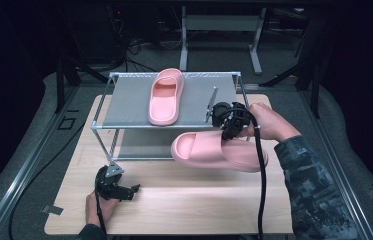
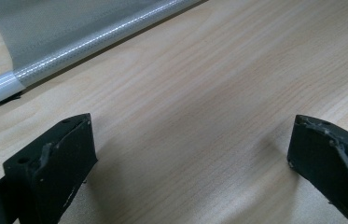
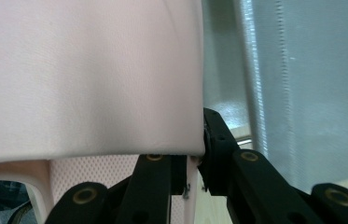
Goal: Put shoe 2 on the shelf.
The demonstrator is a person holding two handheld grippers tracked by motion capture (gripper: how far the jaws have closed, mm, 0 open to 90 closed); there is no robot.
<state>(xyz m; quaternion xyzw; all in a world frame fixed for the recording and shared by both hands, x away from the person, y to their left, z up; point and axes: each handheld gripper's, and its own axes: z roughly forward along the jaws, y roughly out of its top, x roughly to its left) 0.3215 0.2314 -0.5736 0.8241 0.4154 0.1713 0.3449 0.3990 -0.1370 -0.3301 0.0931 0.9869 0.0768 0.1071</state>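
Presently catalogued, largest first:

1. Table (image 1: 174, 210): pale wood-grain top, bare across its near half.

2. Shoe rack (image 1: 124, 100): metal-tube frame with a grey fabric upper shelf and a lower tier beneath, standing at the far half of the table. One corner of its fabric and tube appears in the left gripper view.

3. Held slipper (image 1: 219, 150): pink moulded slide, carried clear of the table just in front of the rack's right end, lying crosswise with its toe opening toward the left. In the right gripper view its broad strap sits directly above the jaws.

4. Shelved slipper (image 1: 165, 95): the matching pink slide, lying flat on the upper shelf, left of centre, lengthwise front to back.

5. Right tool (image 1: 231, 125): in the person's right hand, clamped on the held slipper; the right gripper view shows its jaws closed on a thin wall of the slipper at the strap's edge.

6. Left tool (image 1: 119, 190): in the left hand, low over the near left of the table, jaws spread wide with nothing between them.

Handling note (judgement): the slipper looks like light, one-piece foam, soft enough to give under pressure yet holding its shape, with a matte surface unlikely to slip. Not fragile. The side wall or strap edge offers the best purchase, being thin enough for the jaws. Held off-centre, the long sole may sag or swing, so a grip near mid-length seems safest.
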